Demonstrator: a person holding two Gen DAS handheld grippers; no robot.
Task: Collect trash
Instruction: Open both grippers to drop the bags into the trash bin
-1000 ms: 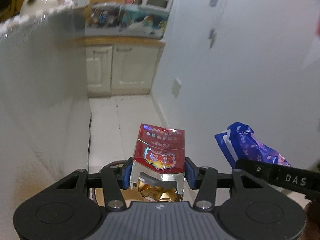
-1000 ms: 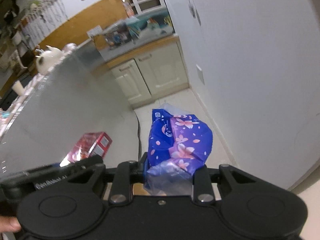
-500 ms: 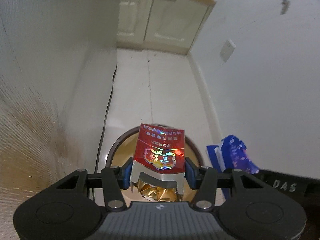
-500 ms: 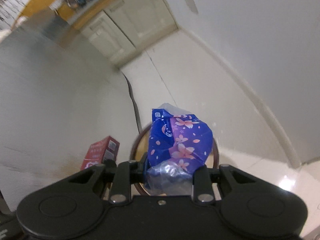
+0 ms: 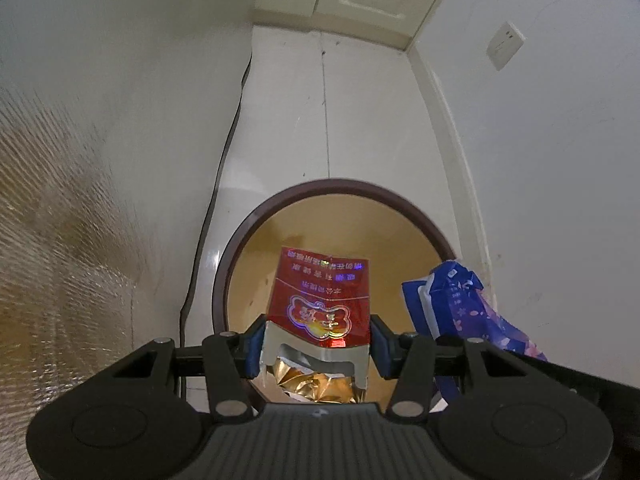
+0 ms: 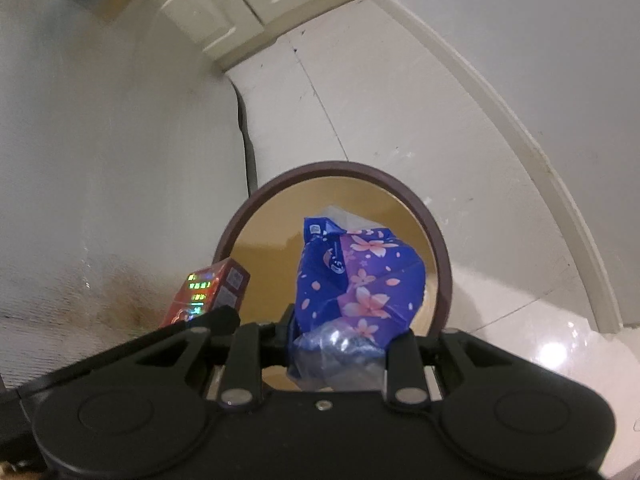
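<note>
Trash is sitting in both of your tools right now: the left hand-held gripper is clamping a red cigarette pack with its torn gold-foil end toward the camera, and the right hand-held gripper is pinching a crumpled blue floral wrapper by its clear plastic tail. Both pieces are hanging above the round bin with the dark brown rim and tan inside, which is standing on the white tiled floor near the wall.

You are working on the drop. In the left wrist view the pack is lying well inside the rim, so that release looks safe. The wrapper is less certain: from the right wrist view it is sitting over the opening, yet from the left it is overlapping the rim's right edge, so you are probably better off nudging the right hand toward the bin's middle before letting go.

When you are opening the jaws, be opening them fully and holding the tool steady; the light wrapper may be clinging to a pad, and the crushed pack may be catching on one finger. Lowering both a little closer to the opening should be cutting the chance of either piece drifting onto the floor.
</note>
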